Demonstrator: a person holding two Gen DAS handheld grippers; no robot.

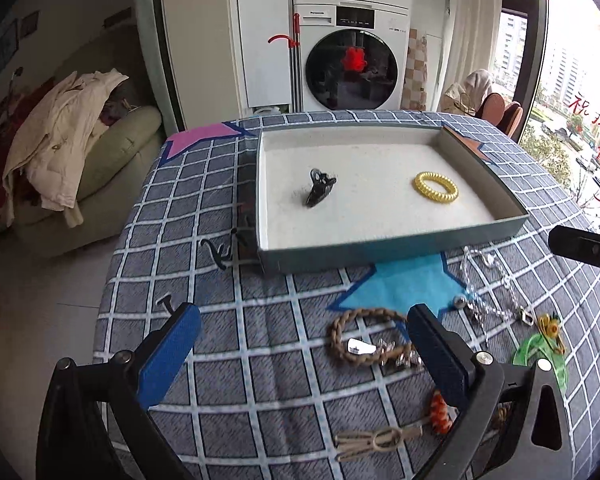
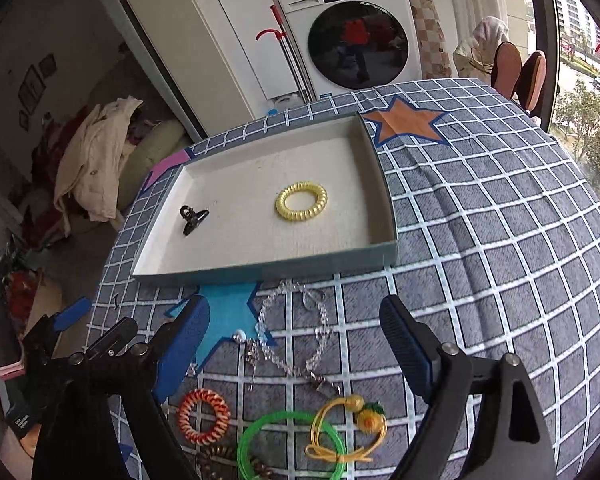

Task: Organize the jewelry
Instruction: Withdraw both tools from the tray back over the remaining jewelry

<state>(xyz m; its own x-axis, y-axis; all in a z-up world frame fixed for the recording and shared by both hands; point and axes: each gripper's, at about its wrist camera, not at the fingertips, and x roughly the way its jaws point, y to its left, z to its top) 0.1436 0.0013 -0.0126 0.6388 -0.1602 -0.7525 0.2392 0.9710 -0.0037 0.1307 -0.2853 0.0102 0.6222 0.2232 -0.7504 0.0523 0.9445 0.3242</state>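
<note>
A shallow teal box with a white inside holds a black hair clip and a yellow coil hair tie. In front of it on the checked cloth lie a brown braided bracelet, a clear bead necklace, an orange coil tie, a green ring and a yellow pineapple tie. My left gripper is open, empty, beside the bracelet. My right gripper is open over the necklace.
The checked cloth with coloured stars covers a rounded table. A wooden clip lies near the front edge. A washing machine stands behind, and a sofa with clothes is at the left. Windows are at the right.
</note>
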